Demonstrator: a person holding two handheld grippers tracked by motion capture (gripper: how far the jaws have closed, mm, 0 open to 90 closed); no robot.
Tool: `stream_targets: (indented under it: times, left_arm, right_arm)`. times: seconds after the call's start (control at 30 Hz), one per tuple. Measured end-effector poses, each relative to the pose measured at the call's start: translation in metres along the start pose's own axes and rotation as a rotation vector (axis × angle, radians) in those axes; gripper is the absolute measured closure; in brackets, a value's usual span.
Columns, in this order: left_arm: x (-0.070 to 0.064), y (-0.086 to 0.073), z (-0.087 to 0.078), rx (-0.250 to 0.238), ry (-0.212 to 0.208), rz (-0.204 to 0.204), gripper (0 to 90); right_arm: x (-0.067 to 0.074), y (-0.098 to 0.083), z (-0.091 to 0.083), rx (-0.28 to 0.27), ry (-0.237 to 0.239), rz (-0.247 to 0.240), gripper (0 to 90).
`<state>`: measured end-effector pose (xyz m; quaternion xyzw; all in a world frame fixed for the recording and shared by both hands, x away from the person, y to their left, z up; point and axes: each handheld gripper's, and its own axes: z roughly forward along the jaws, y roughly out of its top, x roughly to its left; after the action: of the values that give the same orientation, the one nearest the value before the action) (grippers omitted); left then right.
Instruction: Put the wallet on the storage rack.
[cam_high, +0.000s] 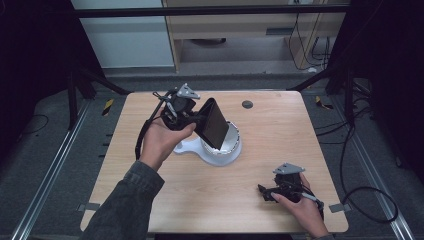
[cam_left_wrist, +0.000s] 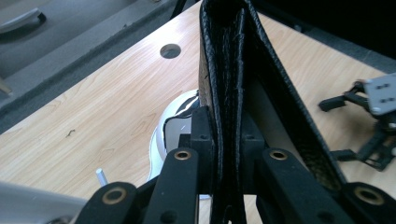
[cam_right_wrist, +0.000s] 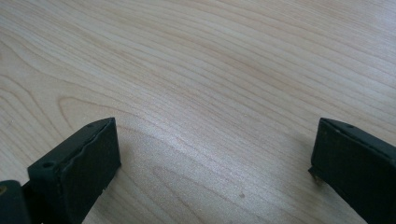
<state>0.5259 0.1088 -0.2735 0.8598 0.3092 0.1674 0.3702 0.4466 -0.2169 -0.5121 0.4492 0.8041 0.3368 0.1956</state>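
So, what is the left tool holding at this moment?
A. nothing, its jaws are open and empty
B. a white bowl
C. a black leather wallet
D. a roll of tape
C: in the left gripper view the left tool is clamped on the edge of a black leather wallet, and the high view shows the wallet raised above the white dish.
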Motion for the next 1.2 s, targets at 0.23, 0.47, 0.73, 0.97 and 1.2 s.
stream_targets:
  times: [0.23,0.47,0.73,0.97,1.2]
  left_arm:
    - [0.003,-0.005,0.029,0.019,-0.006,-0.033,81.0]
    - [0.001,-0.007,0.052,0.037,-0.013,-0.045,80.9]
    - [0.002,-0.007,0.066,0.057,-0.020,-0.047,80.7]
    - [0.009,-0.006,0.068,0.068,-0.028,-0.072,79.1]
    - [0.009,-0.006,0.064,0.041,0.023,-0.070,64.5]
  right_arm:
    - [0.000,0.000,0.000,-0.001,0.002,0.000,1.3]
    - [0.000,0.000,0.000,-0.003,0.001,0.000,1.2]
    - [0.000,0.000,0.000,-0.004,0.002,0.001,1.1]
    - [0.001,-0.001,0.000,-0.008,0.001,0.001,1.1]
    - [0.001,-0.001,0.000,-0.009,0.002,0.001,1.1]
